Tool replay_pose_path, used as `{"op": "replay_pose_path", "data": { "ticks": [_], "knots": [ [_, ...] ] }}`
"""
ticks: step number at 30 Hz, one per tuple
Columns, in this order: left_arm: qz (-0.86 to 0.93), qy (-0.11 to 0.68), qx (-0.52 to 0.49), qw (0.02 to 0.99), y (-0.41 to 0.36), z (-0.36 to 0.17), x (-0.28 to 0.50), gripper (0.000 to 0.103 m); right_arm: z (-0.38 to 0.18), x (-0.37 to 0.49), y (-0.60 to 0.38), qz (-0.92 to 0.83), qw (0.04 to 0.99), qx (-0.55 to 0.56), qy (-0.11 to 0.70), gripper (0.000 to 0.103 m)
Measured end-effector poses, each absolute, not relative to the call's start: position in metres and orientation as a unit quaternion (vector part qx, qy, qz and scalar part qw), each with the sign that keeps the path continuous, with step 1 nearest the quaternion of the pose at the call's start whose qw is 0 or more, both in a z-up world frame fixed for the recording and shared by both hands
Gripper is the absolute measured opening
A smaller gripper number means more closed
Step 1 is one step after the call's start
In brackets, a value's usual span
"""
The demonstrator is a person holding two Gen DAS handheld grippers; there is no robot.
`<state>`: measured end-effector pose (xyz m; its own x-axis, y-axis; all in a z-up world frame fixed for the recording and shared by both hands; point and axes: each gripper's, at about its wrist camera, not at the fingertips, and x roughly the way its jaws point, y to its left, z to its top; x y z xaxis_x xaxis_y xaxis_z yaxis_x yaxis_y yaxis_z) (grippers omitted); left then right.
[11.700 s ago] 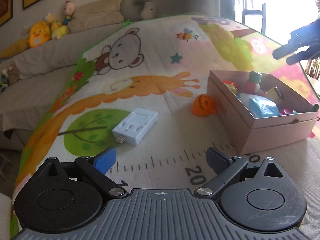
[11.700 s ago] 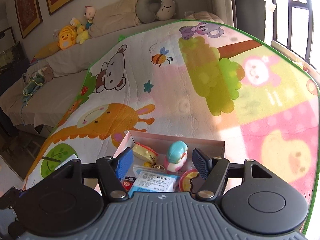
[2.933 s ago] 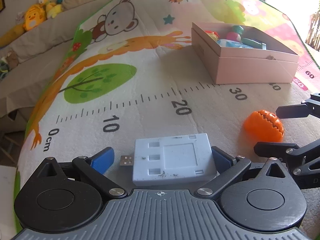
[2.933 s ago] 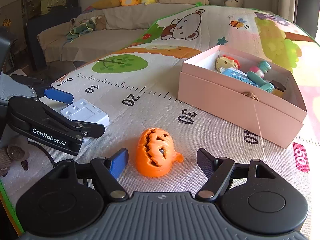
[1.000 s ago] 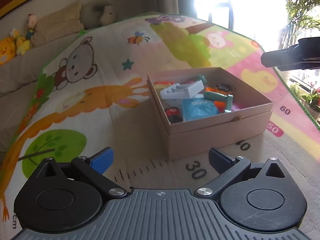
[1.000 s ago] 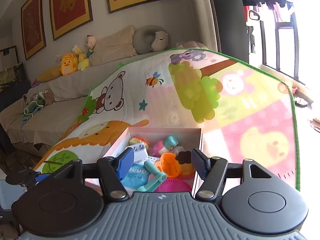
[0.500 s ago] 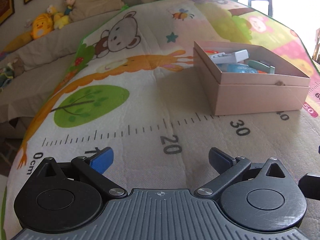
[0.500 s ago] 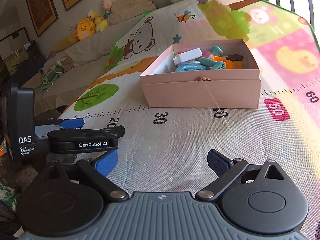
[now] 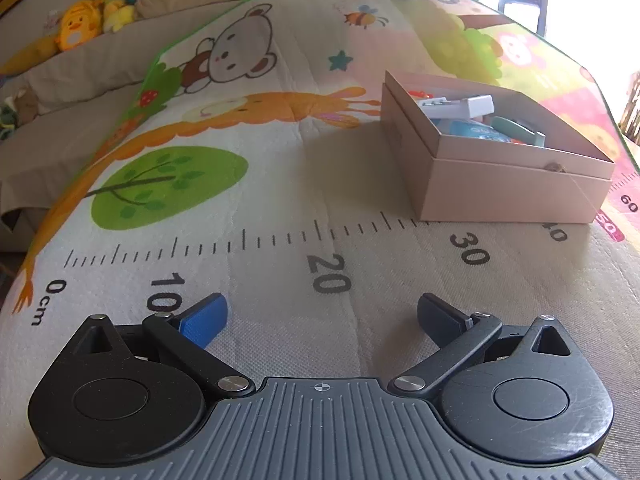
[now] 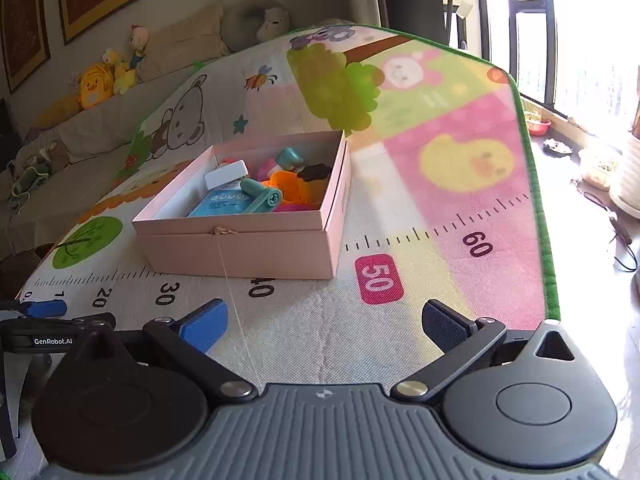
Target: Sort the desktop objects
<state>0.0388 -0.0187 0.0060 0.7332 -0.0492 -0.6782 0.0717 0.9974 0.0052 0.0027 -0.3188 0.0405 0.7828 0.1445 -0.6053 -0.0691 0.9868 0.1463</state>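
A pink cardboard box (image 9: 500, 184) (image 10: 248, 244) sits on the cartoon play mat (image 9: 280, 208). Inside it lie the white adapter (image 9: 460, 106) (image 10: 226, 174), the orange pumpkin toy (image 10: 290, 188), a blue packet (image 10: 222, 202), a teal piece (image 10: 262, 194) and other small toys. My left gripper (image 9: 322, 316) is open and empty, low over the mat near the 20 mark, well short of the box. My right gripper (image 10: 324, 322) is open and empty, near the 40–50 marks in front of the box. The left gripper's side shows in the right wrist view (image 10: 44, 320).
A grey sofa (image 10: 100, 120) with plush toys (image 10: 96, 84) and cushions runs behind the mat. The mat's green right edge (image 10: 540, 200) drops to the floor, where bowls and cables lie by the window. A thin thread (image 10: 236, 300) hangs from the box front.
Both grippers have drawn back from the box and hang open over the mat. The right gripper has risen and turned a little right; the left view is nearly unchanged over the last half second.
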Motion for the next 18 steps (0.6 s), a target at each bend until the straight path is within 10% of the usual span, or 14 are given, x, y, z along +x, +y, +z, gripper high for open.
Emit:
{"op": "replay_pose_path", "data": {
  "ticks": [18],
  "knots": [
    [-0.021, 0.343, 0.023, 0.939, -0.019, 0.002, 0.042, 0.103, 0.007, 0.030, -0.249, 0.046, 0.935, 0.035, 0.350, 0.103]
  ]
}}
